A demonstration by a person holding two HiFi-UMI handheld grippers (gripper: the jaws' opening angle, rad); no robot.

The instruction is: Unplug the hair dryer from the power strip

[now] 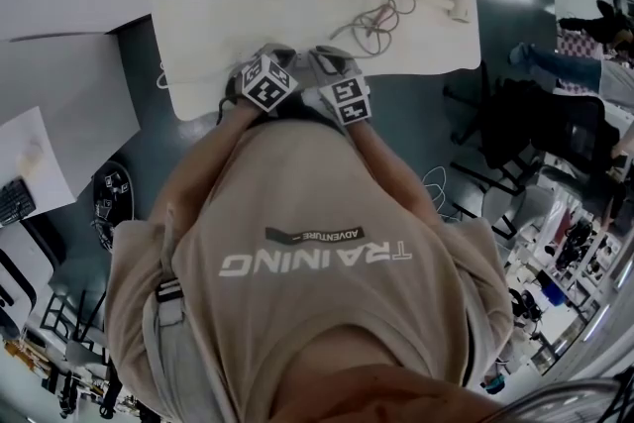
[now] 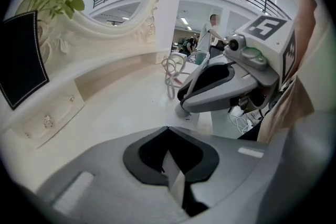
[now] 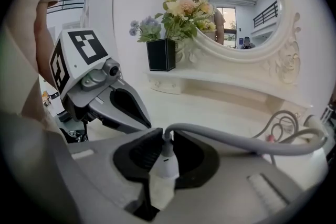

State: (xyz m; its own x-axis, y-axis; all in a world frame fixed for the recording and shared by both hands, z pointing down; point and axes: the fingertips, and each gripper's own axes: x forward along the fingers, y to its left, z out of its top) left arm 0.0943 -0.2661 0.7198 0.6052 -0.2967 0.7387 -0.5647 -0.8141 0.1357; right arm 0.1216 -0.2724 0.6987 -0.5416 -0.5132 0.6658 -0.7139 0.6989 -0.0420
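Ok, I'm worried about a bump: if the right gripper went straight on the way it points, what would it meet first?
Most likely the white vanity tabletop, short of the raised white ledge below the mirror, though depth is unclear.

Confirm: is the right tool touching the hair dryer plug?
Touching. The right gripper view shows the right tool clamped against both sides of the white plug, with its grey cord arcing out to the right.

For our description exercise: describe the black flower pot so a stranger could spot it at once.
Start at the white dressing table with the ornate mirror. At its back, beside the mirror, stands the black square pot holding flowers. Nothing else standing on that top is black.
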